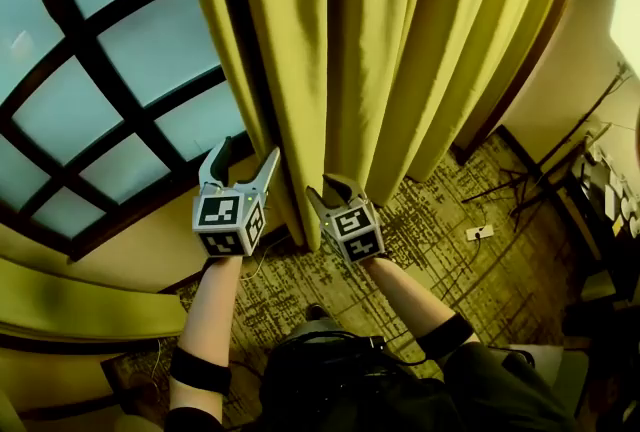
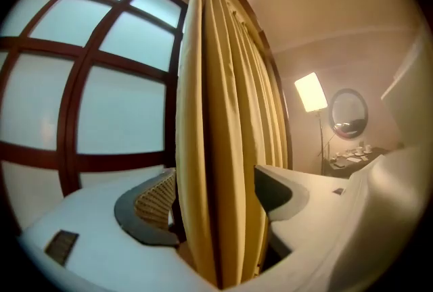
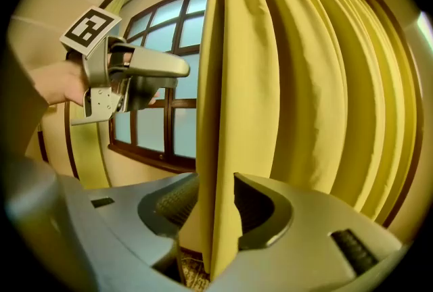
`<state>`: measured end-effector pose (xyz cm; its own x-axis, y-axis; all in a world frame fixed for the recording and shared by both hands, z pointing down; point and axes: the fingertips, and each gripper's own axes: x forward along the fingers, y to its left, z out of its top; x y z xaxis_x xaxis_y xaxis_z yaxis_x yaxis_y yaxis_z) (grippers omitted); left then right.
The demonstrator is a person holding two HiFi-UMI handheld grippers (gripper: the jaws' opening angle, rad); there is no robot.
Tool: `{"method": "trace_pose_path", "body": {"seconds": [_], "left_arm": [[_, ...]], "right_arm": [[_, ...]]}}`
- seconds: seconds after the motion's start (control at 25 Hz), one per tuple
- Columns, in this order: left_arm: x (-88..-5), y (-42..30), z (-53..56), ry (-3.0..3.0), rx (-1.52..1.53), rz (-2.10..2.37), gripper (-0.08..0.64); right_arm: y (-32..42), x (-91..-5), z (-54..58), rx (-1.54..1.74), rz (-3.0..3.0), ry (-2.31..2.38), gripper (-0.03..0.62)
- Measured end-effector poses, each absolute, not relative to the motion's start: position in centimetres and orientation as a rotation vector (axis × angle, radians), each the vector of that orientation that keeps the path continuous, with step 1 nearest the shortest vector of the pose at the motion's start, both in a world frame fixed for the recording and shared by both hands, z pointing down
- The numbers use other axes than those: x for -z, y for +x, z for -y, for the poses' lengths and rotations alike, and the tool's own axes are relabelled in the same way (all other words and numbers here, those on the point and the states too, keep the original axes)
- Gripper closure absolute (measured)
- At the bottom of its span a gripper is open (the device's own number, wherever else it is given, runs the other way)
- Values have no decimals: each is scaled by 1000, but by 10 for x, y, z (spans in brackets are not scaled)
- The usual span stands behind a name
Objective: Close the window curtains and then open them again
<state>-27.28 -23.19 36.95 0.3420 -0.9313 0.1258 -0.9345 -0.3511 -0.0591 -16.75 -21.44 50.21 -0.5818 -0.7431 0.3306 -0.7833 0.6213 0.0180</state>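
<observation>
Yellow curtain point(image 1: 380, 40) gathered at 1 o'clock; left gripper point(image 1: 243, 152) jaws wide, right gripper point(image 1: 330, 188) slightly parted, straddling folds: likely releasing.

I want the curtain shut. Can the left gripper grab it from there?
Probably yes. A fold of the curtain hangs between the left gripper's wide-open jaws, and nothing blocks it; closing them should catch it.

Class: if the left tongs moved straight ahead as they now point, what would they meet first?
The yellow curtain fold standing between the open left tongs; what lies behind it is hidden.
</observation>
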Motion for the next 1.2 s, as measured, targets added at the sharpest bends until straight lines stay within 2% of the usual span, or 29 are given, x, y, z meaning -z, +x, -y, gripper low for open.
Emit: {"method": "trace_pose_path", "body": {"seconds": [0.12,0.2,0.24,0.44,0.72,0.84,0.92,1.0,1.04,1.2], "left_arm": [[-318,-271,270,2655,-188,1780,149],[-286,-268,289,2714,-176,1768,136],[-271,-264,298,2739,-167,1759,130],[-210,-239,331,2841,-142,1691,127],[-179,-211,365,2914,-227,1590,142],[-176,-198,372,2956,-327,1567,265],[-173,-190,375,2968,-342,1561,410],[-170,-183,377,2957,-316,1549,521],[-168,-181,379,2947,-302,1545,542],[-166,-173,387,2912,-276,1557,549]], "right_arm": [[-188,-474,249,-116,2572,1250,263],[-201,-453,263,-86,2587,1257,173],[-207,-443,269,-70,2597,1260,148],[-221,-400,297,40,2586,1318,91],[-228,-361,336,153,2577,1343,69],[-227,-352,353,187,2571,1333,69],[-223,-350,362,200,2566,1319,67],[-218,-349,369,205,2565,1313,67],[-216,-348,372,204,2570,1306,67],[-218,-346,379,212,2603,1255,67]]}}
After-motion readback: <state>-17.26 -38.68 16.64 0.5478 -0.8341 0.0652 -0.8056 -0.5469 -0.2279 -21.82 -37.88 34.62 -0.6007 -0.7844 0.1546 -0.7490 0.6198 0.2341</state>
